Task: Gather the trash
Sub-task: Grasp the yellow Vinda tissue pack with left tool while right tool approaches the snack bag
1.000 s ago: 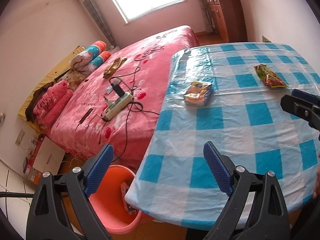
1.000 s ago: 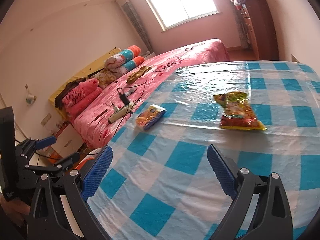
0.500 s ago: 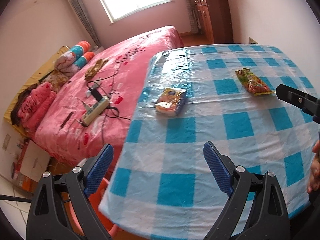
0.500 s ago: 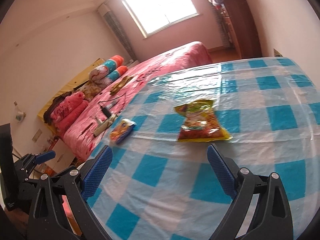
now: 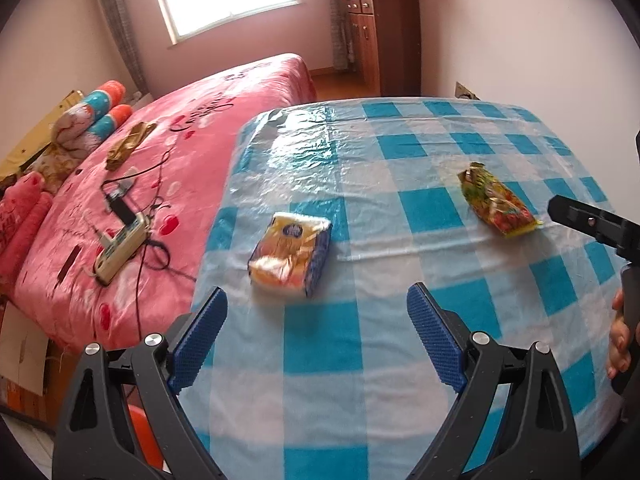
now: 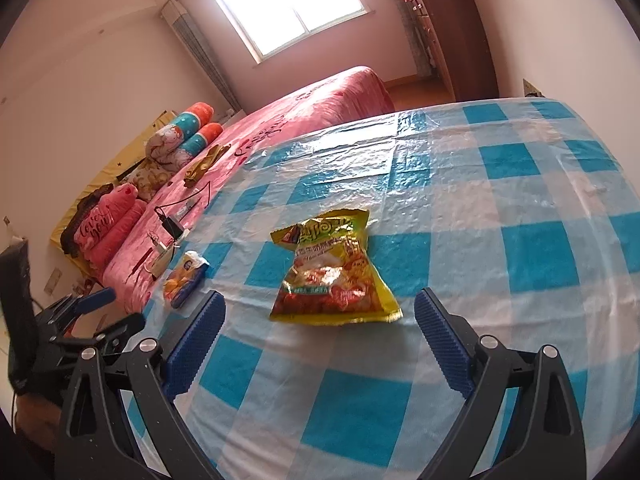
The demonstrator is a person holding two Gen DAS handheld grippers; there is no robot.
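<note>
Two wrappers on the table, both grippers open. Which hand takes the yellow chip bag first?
Right. The yellow chip bag lies just ahead of the open right gripper, centred between its fingers. The left gripper lines up with the orange snack packet instead.

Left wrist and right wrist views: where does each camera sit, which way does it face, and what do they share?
Left wrist: sits behind the open left gripper, angled down over the checked table toward the blue-and-orange packet; the right gripper and a hand show at the right edge.
Right wrist: sits behind the open right gripper, angled down at the yellow snack bag; the left gripper shows at the left edge.
Shared: both packets, the table, the pink bed and the window.
</note>
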